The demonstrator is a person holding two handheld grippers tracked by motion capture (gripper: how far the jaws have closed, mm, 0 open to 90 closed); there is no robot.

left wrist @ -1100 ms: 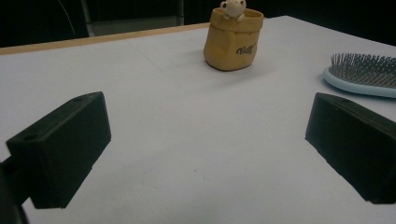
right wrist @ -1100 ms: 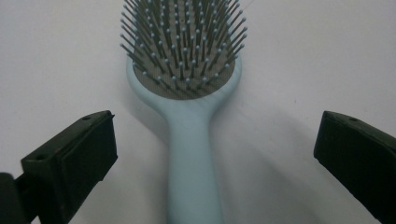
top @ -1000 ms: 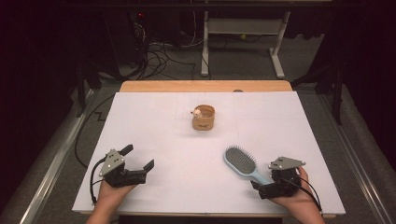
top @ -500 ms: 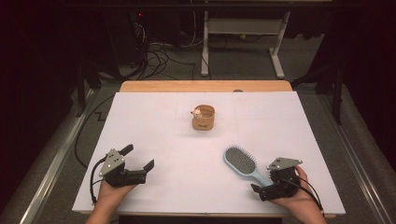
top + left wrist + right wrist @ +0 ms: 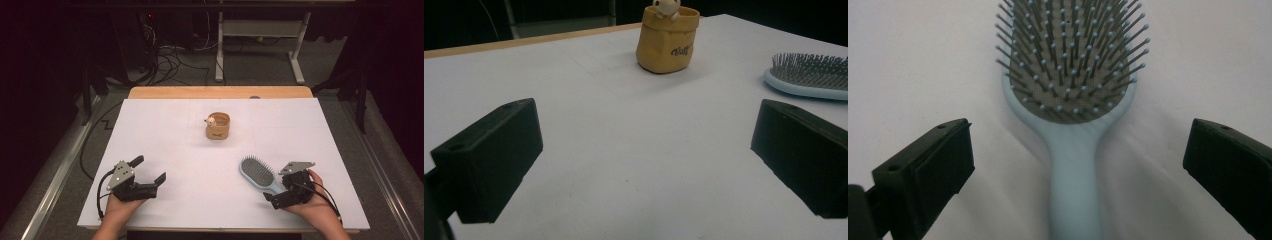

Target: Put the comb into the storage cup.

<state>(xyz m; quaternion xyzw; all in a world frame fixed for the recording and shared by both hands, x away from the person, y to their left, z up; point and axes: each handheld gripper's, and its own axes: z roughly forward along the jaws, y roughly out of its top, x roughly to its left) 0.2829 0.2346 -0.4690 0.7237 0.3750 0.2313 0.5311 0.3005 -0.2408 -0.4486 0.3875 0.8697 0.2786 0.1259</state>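
2 open grippers, hairbrush [image 5: 1074, 125] between right jaws

One piece of writing shows. The tan pot [image 5: 668, 41], which stands near the middle of the worktop [image 5: 165, 130] toward its far edge, carries a short dark word in slanted script on its side. In the left gripper view it looks like "Buff", but the letters are too small and blurred to be sure. In the high view the same mark on the pot [image 5: 218, 126] is only a dark smudge. No other text, number or sign can be read.
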